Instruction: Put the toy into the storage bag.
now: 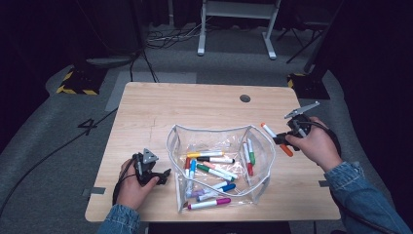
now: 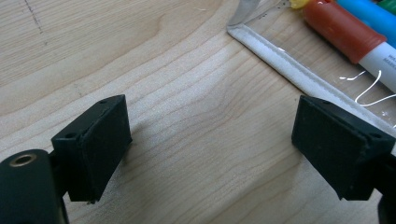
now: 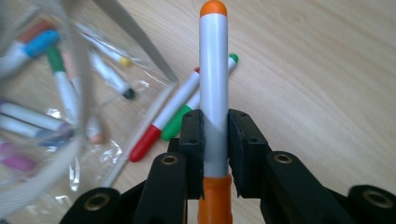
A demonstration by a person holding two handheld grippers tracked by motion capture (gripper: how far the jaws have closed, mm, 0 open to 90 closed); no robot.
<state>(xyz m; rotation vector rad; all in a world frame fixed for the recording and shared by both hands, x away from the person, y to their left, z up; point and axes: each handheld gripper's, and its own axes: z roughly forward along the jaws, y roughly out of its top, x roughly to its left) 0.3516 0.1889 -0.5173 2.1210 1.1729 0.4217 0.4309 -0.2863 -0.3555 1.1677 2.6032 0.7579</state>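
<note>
Orange marker [image 3: 214,93] sits clamped mid-barrel between the jaws of the right hand-held gripper [image 1: 284,139], held above the desk [image 1: 146,112] just beside the right rim of the clear pouch [image 1: 171,141]. Judged step: loading the marker into the pouch with the other markers [image 1: 214,173]. Carry it over the rim, lower it until near the pile, then release. Left hand-held gripper [image 2: 215,149] rests on the desk with jaws apart, near the pouch's left edge, available to steady it.
</note>
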